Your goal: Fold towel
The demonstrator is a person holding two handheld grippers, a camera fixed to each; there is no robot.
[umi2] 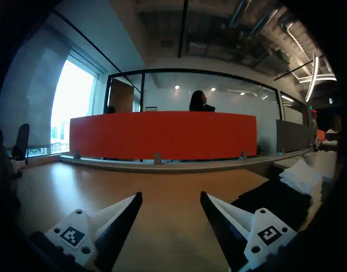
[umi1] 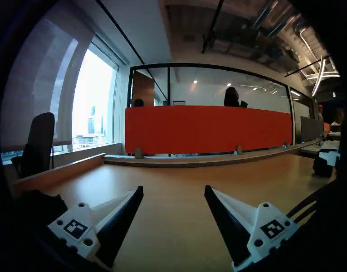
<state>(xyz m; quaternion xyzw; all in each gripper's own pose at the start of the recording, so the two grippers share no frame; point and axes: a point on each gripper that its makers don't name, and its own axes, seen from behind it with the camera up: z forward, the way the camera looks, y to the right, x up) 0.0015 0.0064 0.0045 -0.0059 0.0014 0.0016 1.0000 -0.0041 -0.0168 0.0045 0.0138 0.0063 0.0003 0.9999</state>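
left gripper: fingers spread, nothing between them, over the wooden table.
right gripper: also spread and empty.
towels: white folded pile at the far right, well apart from both grippers.
progress: no towel is laid out; folding looks not yet begun.

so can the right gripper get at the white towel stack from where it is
Probably yes: the right gripper is open and empty, and the white towel stack sits off to its right with only bare desk and a flat dark cloth between.
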